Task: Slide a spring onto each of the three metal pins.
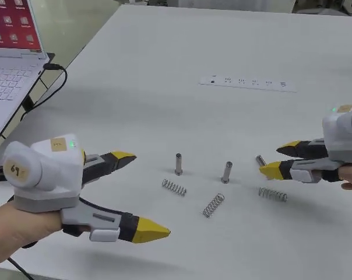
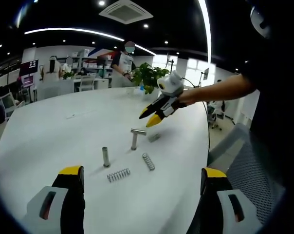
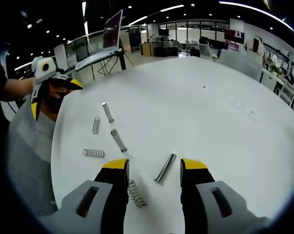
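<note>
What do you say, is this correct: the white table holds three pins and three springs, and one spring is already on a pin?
One part is wrong. In the head view all three springs lie loose on the white table, beside the three pins; none is on a pin.

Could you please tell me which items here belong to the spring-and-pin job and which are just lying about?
Job: left pin, middle pin, right pin; left spring, middle spring, right spring.
Lying about: laptop, power strip, black cable.
</note>
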`<state>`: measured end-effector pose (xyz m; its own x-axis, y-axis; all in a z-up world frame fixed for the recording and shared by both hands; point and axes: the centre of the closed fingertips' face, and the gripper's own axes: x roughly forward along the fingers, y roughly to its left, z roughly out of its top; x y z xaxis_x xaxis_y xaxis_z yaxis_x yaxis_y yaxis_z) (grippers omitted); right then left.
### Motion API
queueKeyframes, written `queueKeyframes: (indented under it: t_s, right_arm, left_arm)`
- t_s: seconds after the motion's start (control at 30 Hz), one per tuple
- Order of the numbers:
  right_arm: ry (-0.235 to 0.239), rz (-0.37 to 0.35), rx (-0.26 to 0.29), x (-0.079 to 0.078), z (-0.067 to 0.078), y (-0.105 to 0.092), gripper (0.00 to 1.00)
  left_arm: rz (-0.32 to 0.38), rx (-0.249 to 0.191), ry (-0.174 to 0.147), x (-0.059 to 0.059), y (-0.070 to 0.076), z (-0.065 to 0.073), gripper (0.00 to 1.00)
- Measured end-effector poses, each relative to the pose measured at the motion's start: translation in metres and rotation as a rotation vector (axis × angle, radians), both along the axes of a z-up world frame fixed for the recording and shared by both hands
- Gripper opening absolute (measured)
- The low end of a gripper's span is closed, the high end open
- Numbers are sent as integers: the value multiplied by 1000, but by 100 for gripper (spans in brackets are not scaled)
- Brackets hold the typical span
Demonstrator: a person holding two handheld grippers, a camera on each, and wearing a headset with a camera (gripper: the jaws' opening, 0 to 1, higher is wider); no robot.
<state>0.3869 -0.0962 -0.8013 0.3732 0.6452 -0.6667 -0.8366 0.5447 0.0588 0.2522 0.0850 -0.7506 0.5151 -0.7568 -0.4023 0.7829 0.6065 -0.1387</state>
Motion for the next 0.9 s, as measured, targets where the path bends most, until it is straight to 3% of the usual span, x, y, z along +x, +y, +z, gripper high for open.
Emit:
queueKeyframes:
  t_s: [0.2, 0.3, 0.7, 0.9]
  right_arm:
    - [49, -52, 22, 12, -4, 3, 33]
    - [95, -99, 39, 17, -8, 4, 31]
    - [190, -184, -14, 30, -30, 3, 16]
    - [202, -178, -57, 28, -38, 7, 14]
  left_arm:
    - [6, 1, 5, -1, 2, -2, 97]
    - [7, 1, 8, 0, 2, -3, 97]
    - [3, 6, 13, 0, 1, -5, 97]
    - [2, 31, 22, -2, 5, -11, 96]
